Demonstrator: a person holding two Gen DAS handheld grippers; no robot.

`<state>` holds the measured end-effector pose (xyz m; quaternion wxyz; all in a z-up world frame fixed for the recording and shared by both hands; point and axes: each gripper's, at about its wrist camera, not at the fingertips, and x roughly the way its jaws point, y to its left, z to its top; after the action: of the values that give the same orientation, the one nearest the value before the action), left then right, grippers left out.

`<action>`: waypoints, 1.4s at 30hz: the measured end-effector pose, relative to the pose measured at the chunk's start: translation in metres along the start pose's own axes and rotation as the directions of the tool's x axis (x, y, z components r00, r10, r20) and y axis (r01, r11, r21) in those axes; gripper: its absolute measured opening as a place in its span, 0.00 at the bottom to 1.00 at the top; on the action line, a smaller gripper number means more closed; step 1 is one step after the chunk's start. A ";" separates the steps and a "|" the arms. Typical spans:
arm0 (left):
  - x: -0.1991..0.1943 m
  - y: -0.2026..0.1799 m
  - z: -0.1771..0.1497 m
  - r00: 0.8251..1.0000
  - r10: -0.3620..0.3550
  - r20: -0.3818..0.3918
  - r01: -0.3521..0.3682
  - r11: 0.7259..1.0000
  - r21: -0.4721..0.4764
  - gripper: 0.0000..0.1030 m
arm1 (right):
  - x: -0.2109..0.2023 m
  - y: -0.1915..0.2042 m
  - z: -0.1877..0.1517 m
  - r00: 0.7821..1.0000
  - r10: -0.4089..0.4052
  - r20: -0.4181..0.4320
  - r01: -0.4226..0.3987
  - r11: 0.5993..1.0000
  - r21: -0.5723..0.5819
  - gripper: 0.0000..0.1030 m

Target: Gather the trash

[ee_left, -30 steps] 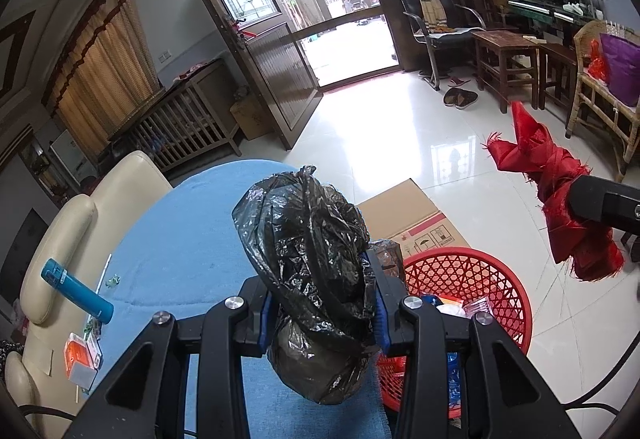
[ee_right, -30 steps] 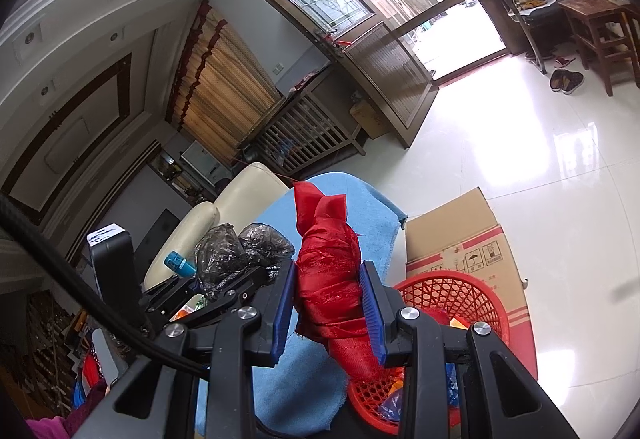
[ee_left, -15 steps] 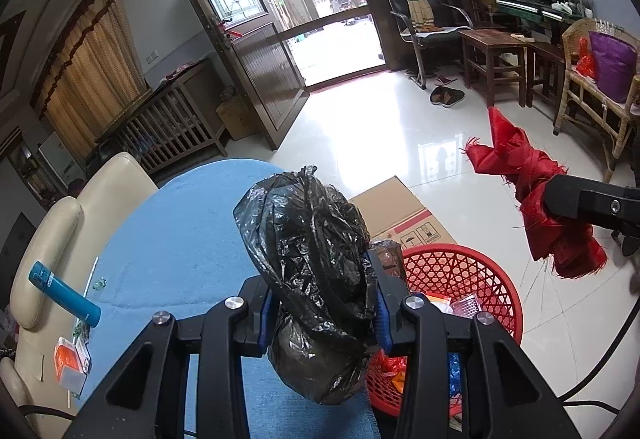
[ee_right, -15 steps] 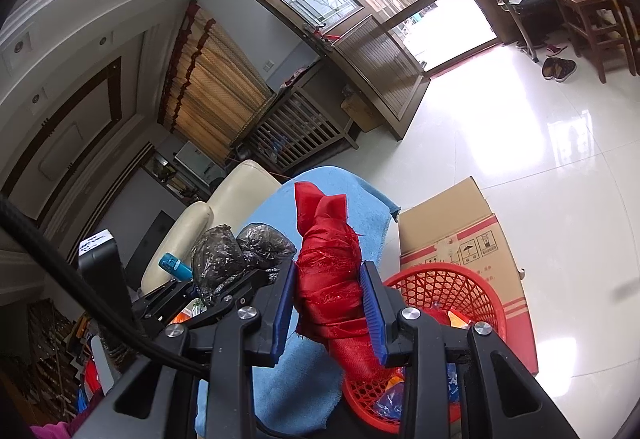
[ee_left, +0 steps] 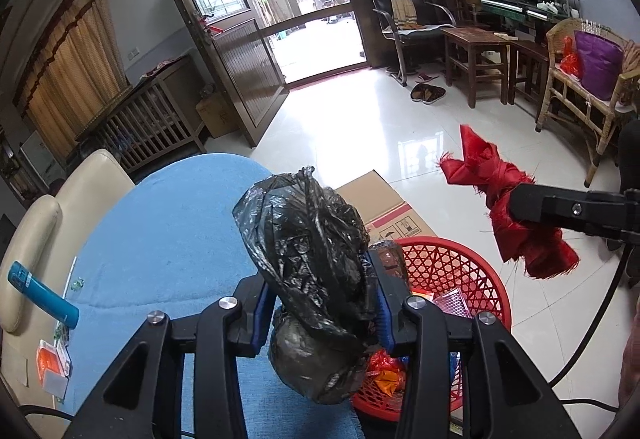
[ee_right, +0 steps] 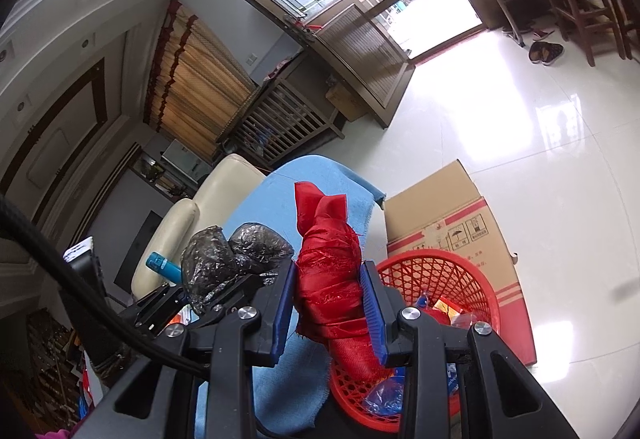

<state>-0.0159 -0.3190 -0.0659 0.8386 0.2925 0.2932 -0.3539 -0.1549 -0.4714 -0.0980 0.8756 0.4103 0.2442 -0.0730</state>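
Crinkled black plastic fills the left gripper [ee_left: 320, 303]: a knotted, glossy black bag [ee_left: 308, 251], lumpy and creased, is pinched between the blue-padded jaws, its twisted top poking up toward 12 o'clock and a rounder bulge sagging below the pads. It hangs over the edge of the tabletop [ee_left: 168, 239], which is draped in a soft, nubbly blue cloth with a rounded outline. At 4 o'clock from the bag sits a round red basket [ee_left: 460, 267] of open plastic lattice, standing on the floor against the tabletop's edge and already holding crumpled wrappers. A flat-sided cardboard box [ee_left: 384, 207] rests on the glossy white floor tiles just behind the basket.

The right gripper [ee_right: 328, 303] has its jaws clamped on a red bundle [ee_right: 328, 271], a shiny woven fabric wrapped into a tight roll with frayed, thready ends. In the right wrist view the bundle's lower end dips toward the basket [ee_right: 440, 271] rim; from the left wrist view the same bundle [ee_left: 504, 207] is held in the air at 3 o'clock, above and beyond the basket. A smooth blue cylinder [ee_left: 42, 295] lies at the tabletop's 9 o'clock edge, beside a cream padded chair [ee_left: 36, 239].
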 end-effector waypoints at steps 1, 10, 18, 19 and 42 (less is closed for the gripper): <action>0.001 0.001 0.000 1.000 -0.004 0.003 0.004 1.000 -0.001 0.46 | 0.002 -0.001 0.000 1.000 -0.003 -0.002 0.003 1.000 0.007 0.35; -0.009 0.008 -0.007 0.999 0.001 0.054 -0.001 1.000 -0.002 0.68 | 0.017 -0.017 -0.005 0.998 0.053 -0.016 -0.051 0.993 0.103 0.66; -0.034 0.043 -0.018 0.993 0.073 0.097 -0.066 0.995 -0.078 0.75 | 0.025 0.010 -0.012 0.999 0.030 -0.035 -0.030 0.999 0.017 0.66; -0.040 0.050 -0.020 0.990 0.091 0.108 -0.080 0.992 -0.097 0.77 | 0.027 0.017 -0.013 0.999 0.028 -0.042 -0.028 1.000 -0.001 0.66; -0.140 0.209 -0.128 0.903 0.428 0.036 -0.359 0.798 -0.485 0.89 | 0.068 0.237 -0.112 0.994 -0.074 0.077 0.105 0.810 -0.577 0.67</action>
<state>0.0270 -0.0498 0.0066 0.9578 0.1101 0.2413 -0.1105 -0.0590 -0.2272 -0.0299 0.9605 0.1104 0.2514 -0.0466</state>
